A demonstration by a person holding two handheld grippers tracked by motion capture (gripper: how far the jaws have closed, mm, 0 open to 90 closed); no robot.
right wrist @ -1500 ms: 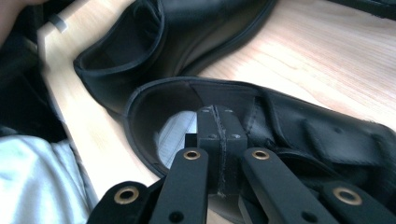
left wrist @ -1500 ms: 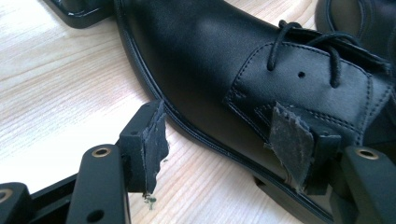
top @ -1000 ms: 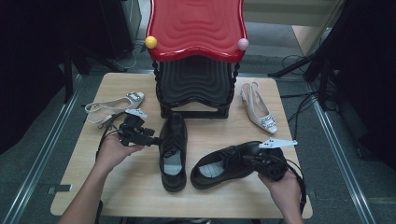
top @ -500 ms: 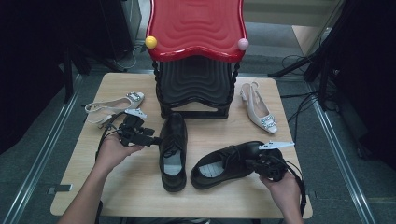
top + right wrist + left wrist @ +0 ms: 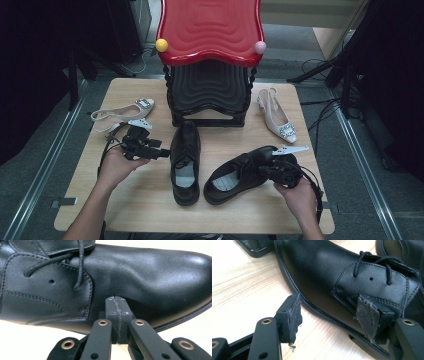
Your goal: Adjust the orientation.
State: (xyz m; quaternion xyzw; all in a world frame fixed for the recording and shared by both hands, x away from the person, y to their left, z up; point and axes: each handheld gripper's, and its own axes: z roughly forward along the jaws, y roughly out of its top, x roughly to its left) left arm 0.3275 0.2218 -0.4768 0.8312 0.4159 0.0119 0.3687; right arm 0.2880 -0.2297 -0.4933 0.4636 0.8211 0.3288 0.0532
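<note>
Two black lace-up shoes lie on the wooden table point(image 5: 150, 200). One shoe point(image 5: 186, 160) points at the rack, and my left gripper point(image 5: 161, 152) is at its left side. In the left gripper view this gripper point(image 5: 330, 316) is open: one pad hangs over the table, the other sits against the shoe's point(image 5: 324, 272) side, astride the sole edge. The other shoe point(image 5: 240, 172) lies at an angle to the right. My right gripper point(image 5: 267, 171) is at its toe end. In the right gripper view it point(image 5: 116, 302) is shut, with nothing between its pads, and its tip is at the shoe's point(image 5: 140, 272) side.
A tiered rack with a red top point(image 5: 210, 27) and black lower shelf point(image 5: 210, 90) stands at the table's back middle. A beige slingback shoe point(image 5: 122, 112) lies back left, and another point(image 5: 277, 120) back right. Cables trail off the table's right edge.
My right gripper has shifted slightly left and down, closer to the angled shoe. The left gripper and both shoes have stayed put.
</note>
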